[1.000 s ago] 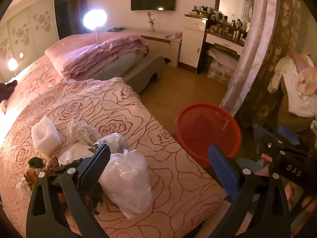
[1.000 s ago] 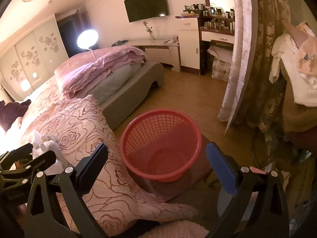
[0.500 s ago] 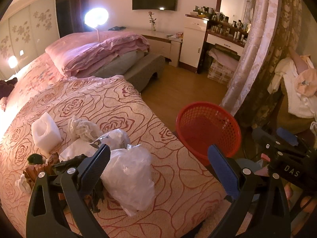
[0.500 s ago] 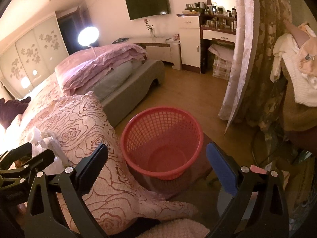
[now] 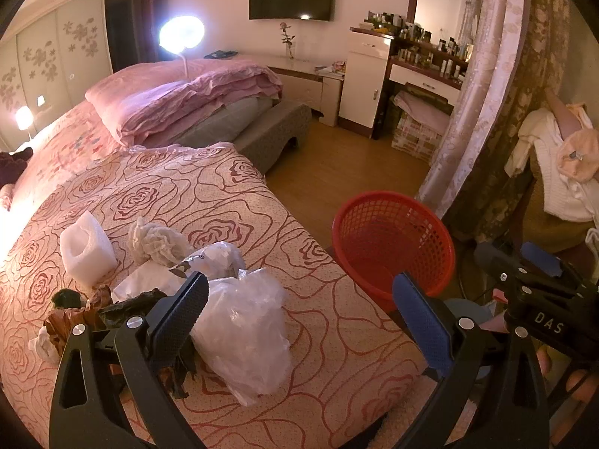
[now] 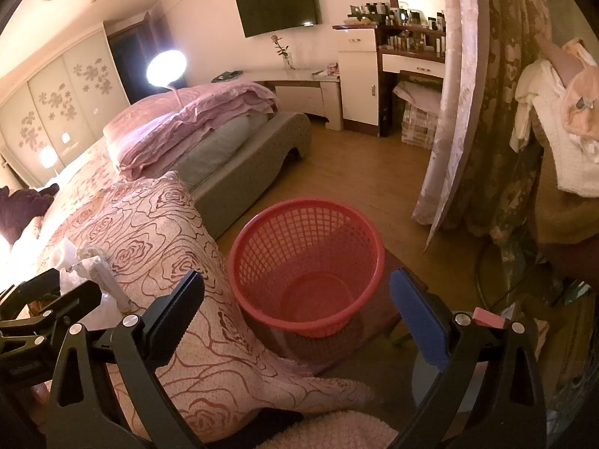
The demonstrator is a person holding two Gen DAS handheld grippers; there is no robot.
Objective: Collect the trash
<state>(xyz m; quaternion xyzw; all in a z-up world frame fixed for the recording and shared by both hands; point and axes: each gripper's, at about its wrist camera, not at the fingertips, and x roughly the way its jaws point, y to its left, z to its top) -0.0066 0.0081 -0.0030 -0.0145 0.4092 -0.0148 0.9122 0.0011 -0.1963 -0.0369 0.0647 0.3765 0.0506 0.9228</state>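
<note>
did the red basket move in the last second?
Cannot tell. The basket sits slightly higher against the bed in the right view, which camera motion may explain.

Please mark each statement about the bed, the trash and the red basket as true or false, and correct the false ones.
1. The red basket is empty. True.
2. The left tongs are shut on the clear plastic bag. False: they are open, holding nothing; the bag lies on the bedspread.
3. The basket stands on the bed. False: it stands beside the bed, lower than the bedspread.
4. The white foam block lies on the bedspread, near the crumpled tissue. True.
5. The right tongs are open and empty. True.
</note>
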